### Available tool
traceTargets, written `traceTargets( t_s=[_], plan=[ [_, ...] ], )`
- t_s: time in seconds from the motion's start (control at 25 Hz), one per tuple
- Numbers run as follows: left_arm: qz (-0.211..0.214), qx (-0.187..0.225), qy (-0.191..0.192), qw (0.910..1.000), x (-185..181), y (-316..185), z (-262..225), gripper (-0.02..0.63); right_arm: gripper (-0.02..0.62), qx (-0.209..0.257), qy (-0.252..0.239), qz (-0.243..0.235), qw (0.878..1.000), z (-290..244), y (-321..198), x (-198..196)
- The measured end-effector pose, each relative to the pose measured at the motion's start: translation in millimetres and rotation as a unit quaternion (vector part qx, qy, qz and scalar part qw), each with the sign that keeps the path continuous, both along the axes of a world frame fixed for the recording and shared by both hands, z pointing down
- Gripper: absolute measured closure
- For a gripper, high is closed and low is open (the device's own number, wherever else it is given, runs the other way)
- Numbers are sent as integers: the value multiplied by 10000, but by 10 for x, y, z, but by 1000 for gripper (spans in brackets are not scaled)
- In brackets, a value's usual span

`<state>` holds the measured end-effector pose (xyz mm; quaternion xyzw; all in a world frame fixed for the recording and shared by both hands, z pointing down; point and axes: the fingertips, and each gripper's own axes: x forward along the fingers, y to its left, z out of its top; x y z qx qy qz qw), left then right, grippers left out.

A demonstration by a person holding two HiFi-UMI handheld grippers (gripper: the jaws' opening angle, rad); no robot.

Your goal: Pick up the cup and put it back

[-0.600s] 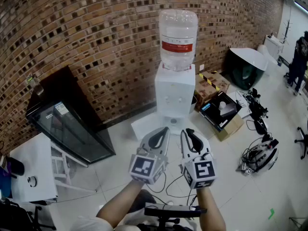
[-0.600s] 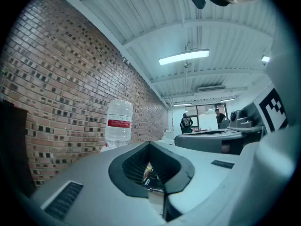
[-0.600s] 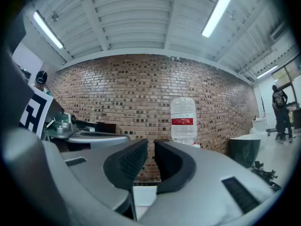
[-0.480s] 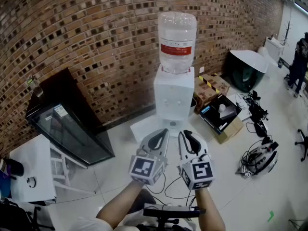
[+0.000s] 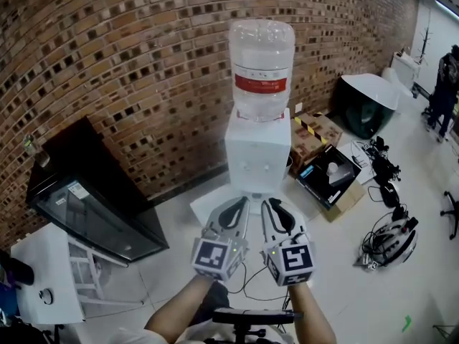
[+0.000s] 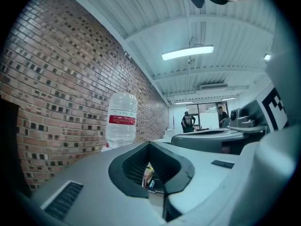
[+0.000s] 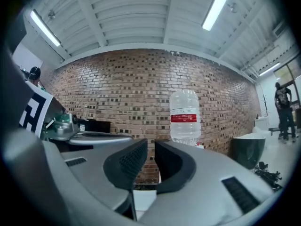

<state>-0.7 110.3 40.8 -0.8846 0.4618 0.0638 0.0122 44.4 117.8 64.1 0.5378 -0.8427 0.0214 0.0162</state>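
Left claw (image 5: 242, 202) closed at the tips and empty, right claw (image 5: 272, 203) a slit apart holding nothing, side by side, pointing toward the white water dispenser (image 5: 257, 153) against the brick wall (image 5: 129, 56), cup not discernible in any view

brick wall (image 5: 143, 63) behind a white water dispenser (image 5: 257, 156); pale floor (image 5: 344, 264), perhaps tiled; dark glass cabinet (image 5: 93, 206) left.

Light: bright, even, from ceiling strips (image 6: 188, 53)
Glare: strips blown white
Edges: fisheye bend, black corners
Focus: mostly sharp
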Motion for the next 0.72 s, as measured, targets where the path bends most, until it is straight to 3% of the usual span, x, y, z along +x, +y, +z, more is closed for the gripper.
traceTargets(
  t_s=[0.44, 0.72],
  plan=[
    [493, 33, 161, 9986, -472, -1373, -18, 604, 542, 28, 236, 582, 9980, -47, -1349, -473],
    [712, 5, 159, 9973, -449, -1817, 27, 604, 543, 24, 351, 813, 9961, -12, -1812, -442]
  ],
)
